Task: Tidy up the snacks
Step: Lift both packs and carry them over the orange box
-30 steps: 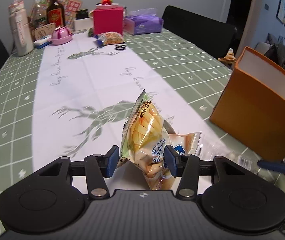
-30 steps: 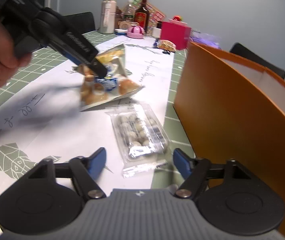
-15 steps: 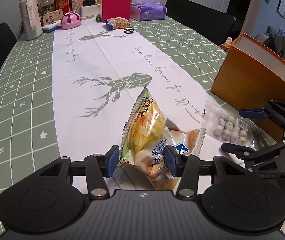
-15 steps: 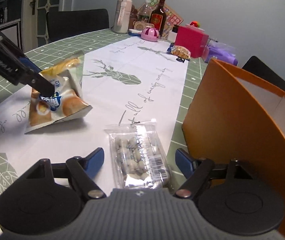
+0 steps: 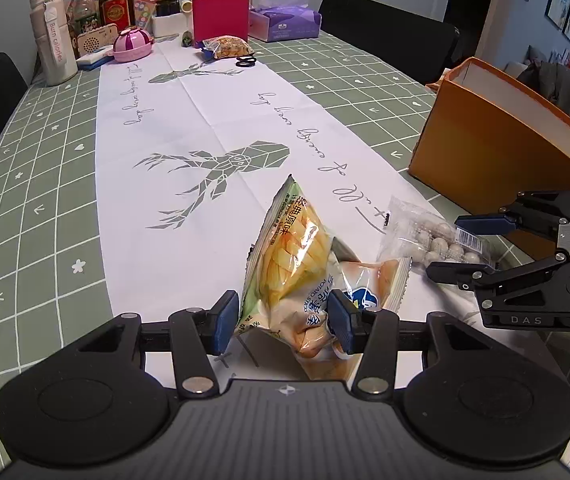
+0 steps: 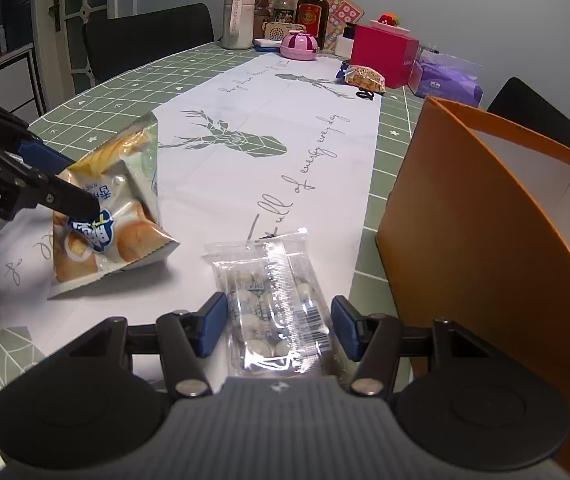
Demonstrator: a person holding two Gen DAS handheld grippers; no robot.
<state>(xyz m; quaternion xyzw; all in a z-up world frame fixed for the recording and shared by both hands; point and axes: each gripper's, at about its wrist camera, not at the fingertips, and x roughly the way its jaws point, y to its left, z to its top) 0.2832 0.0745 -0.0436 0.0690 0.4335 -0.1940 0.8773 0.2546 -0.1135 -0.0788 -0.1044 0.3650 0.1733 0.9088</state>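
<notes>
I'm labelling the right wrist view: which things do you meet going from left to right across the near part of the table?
Left gripper → chip bag → clear packet of white balls → orange box.

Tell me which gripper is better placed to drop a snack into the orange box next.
Left, probably. The left gripper already pinches the chip bag, while the right gripper is only closing around the clear candy pack, though it sits nearer the orange box.

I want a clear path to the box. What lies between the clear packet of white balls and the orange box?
Nothing: only bare tablecloth separates the clear packet from the orange box, seen best in the right wrist view.
</notes>
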